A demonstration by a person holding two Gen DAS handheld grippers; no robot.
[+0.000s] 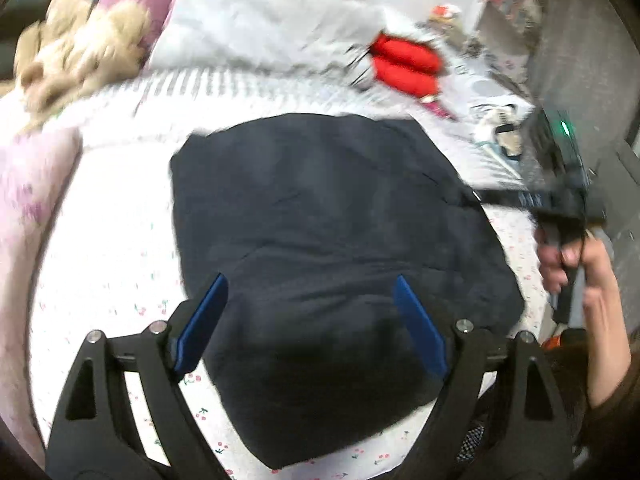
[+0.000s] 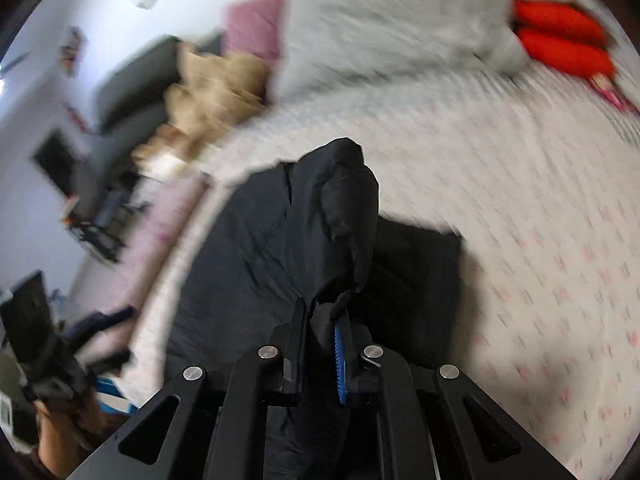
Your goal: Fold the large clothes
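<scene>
A dark navy garment (image 1: 336, 264) lies partly folded across the middle of the frame on a white cherry-print bedsheet (image 1: 108, 248). The left gripper (image 1: 310, 320) hangs above its lower part, blue pads spread wide and holding nothing. The right gripper (image 2: 320, 340) is clamped on a raised fold of the garment at lower centre. A grey pillow (image 1: 256, 20) sits at the top.

My left claw (image 1: 310, 320) is black, angular framing with silver screw heads and blue finger pads (image 1: 204, 320). My right claw (image 2: 320, 344) looks alike, one ridged blue pad showing. My right hand (image 1: 576, 264) is bare-skinned, the sleeve seemingly dark brown.
</scene>
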